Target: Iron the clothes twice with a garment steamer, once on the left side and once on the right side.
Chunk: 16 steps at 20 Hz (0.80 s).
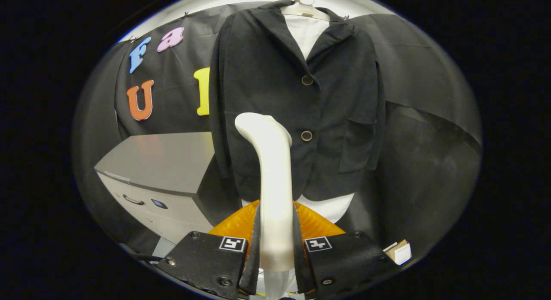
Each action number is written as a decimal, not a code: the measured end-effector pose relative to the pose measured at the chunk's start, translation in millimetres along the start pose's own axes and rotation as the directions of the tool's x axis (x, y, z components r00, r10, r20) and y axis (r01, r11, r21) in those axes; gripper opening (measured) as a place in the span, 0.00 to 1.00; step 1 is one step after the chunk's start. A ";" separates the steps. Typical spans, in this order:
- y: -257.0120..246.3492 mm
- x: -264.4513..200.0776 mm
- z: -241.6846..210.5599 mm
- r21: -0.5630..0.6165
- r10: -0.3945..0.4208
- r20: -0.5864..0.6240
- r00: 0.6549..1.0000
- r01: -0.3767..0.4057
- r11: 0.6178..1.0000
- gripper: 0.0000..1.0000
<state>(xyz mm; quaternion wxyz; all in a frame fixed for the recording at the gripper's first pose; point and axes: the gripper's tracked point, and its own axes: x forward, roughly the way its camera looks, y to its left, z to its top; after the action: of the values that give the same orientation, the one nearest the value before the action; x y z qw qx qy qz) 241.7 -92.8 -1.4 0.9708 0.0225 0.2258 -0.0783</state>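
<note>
Gripper level, facing the hung black jacket, jaws clamped on the white steamer handle, head upright before its left front

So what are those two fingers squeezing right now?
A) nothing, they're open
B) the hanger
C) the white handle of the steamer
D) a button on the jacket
C: the gripper has both fingers pressed on the white garment steamer, whose head rises in front of the black jacket on its hanger.
</note>
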 end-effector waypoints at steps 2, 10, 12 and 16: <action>0.9 4.7 -12.8 -0.007 0.000 -0.027 1.000 0.000 1.000 0.37; 5.4 21.0 -54.7 -0.027 -0.007 -0.116 0.993 0.004 1.000 0.37; 5.3 20.1 -56.9 -0.020 -0.004 -0.122 0.993 0.001 1.000 0.37; -4.1 3.4 -46.3 0.029 0.015 -0.095 0.995 -0.012 0.999 0.37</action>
<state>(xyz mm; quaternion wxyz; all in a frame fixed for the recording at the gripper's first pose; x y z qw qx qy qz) 223.9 -93.6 -44.5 0.9590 0.0417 0.2706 -0.0737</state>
